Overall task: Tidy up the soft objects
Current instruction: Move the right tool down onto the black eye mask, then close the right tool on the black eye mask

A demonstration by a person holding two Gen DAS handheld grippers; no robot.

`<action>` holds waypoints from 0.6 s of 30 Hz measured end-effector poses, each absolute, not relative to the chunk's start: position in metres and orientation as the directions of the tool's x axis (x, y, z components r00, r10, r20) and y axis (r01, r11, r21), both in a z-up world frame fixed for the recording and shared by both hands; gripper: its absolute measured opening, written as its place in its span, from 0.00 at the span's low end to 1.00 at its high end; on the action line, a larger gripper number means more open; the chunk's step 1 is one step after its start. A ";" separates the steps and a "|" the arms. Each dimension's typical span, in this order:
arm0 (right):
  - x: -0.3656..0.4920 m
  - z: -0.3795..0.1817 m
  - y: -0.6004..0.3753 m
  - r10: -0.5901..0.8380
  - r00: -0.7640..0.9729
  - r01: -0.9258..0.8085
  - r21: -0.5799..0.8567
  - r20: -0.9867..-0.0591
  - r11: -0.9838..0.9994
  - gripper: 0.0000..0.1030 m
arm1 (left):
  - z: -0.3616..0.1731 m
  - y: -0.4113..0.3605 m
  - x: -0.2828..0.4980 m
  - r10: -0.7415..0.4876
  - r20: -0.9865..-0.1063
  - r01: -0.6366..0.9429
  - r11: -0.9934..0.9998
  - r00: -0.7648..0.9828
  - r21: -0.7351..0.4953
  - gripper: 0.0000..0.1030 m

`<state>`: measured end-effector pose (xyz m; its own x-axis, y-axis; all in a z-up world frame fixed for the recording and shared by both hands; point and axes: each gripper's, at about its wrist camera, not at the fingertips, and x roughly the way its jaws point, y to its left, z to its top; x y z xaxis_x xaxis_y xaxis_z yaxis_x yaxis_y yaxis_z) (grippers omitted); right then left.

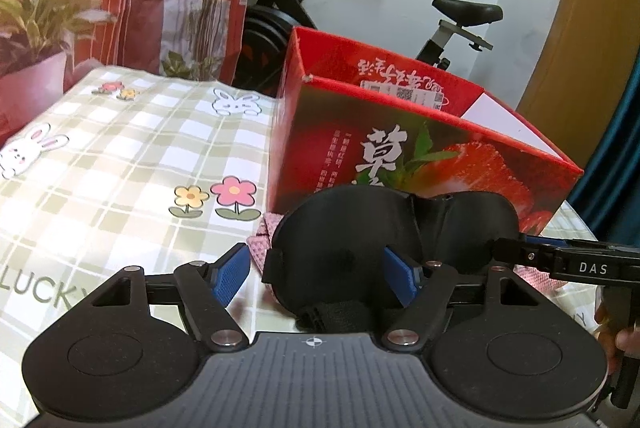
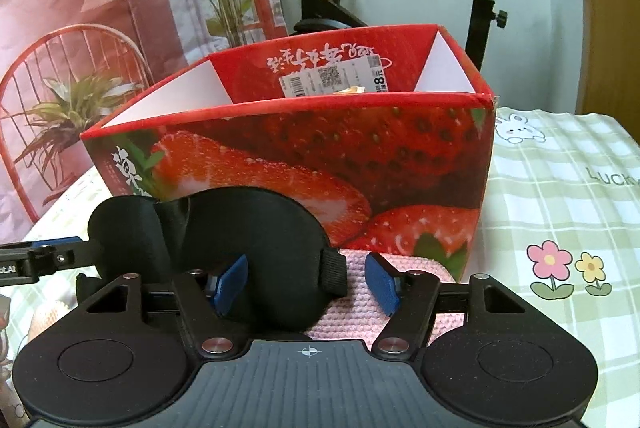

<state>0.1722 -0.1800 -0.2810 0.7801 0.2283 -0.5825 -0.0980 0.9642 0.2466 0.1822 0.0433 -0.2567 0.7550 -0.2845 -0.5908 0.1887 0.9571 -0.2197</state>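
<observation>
Nearest: left gripper (image 1: pixel 316 272), jaws half wide, set round one end of mask (image 1: pixel 344 224). One pad (image 1: pixel 400 278) on it, other pad just beside, small gap showing. Same for right gripper (image 2: pixel 306 280) at other end: half wide, one pad touching, one apart. Not squeezed yet, by the look. Both ends taken, likely to keep such a floppy thing flat, not folded. Mask lying on pink cloth (image 2: pixel 352 324), right in front of red box (image 2: pixel 400 155), on table (image 1: pixel 120 167). Open top on box, so likely meant to go in there. Next, likely: squeeze, lift over wall, drop in.
</observation>
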 end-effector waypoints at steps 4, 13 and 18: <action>0.173 -0.280 -0.174 0.229 0.781 -0.117 0.224 -0.582 0.968 0.59 | -0.263 0.044 0.191 -0.323 -0.606 0.187 0.942 0.727 -0.278 0.72; 0.171 -0.277 -0.164 0.246 0.783 -0.160 0.198 -0.572 0.967 0.43 | -0.266 0.044 0.192 -0.349 -0.597 0.185 0.930 0.723 -0.319 0.71; 0.162 -0.275 -0.170 0.260 0.807 -0.169 0.215 -0.530 0.962 0.32 | -0.261 0.044 0.188 -0.359 -0.579 0.198 0.925 0.732 -0.324 0.64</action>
<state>0.1616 -0.1696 -0.2748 0.8072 0.2603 -0.5298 -0.1688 0.9618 0.2154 0.1881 0.0444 -0.2613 0.7319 -0.3591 -0.5791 0.1978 0.9252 -0.3237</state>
